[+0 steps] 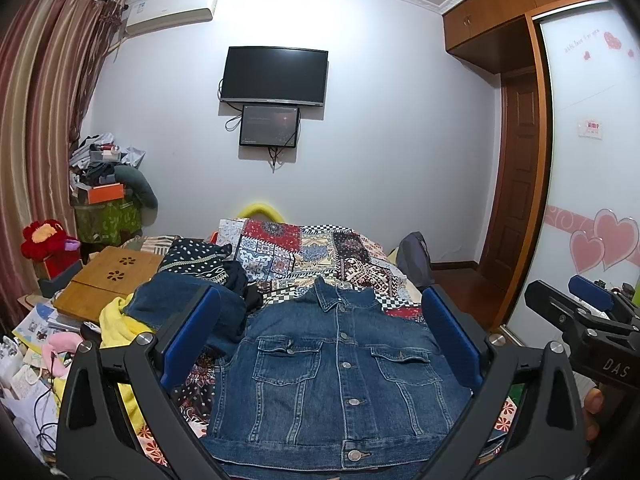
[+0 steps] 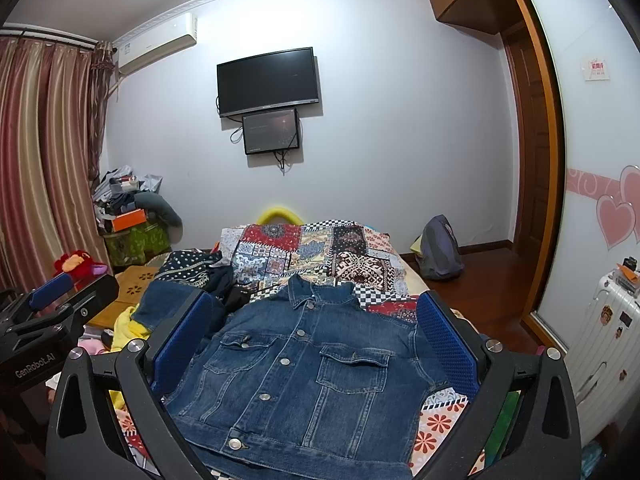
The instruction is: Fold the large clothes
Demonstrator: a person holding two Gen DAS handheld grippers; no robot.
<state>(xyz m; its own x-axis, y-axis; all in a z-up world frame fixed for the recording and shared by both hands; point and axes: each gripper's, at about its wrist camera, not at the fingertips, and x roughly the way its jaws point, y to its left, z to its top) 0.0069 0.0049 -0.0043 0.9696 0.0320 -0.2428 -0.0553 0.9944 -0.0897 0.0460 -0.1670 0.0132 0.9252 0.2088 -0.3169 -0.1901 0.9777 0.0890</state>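
A blue denim jacket [image 1: 340,372] lies buttoned, front up, on the patchwork bedspread [image 1: 304,252], collar toward the far wall. Its sleeves look folded under; one sleeve end [image 1: 176,304] sticks out at the left. My left gripper [image 1: 320,312] is open and empty, held above the jacket's near half, blue pads wide apart. My right gripper [image 2: 316,316] is also open and empty above the jacket [image 2: 304,376]. Each gripper shows at the edge of the other's view: the right one [image 1: 588,312], the left one [image 2: 60,296].
A pile of clothes [image 1: 200,260] and a yellow garment [image 1: 120,320] lie left of the jacket. A wooden lap table [image 1: 108,280] and clutter sit further left. A backpack [image 2: 440,248] stands on the floor at right, near a white suitcase [image 2: 604,336].
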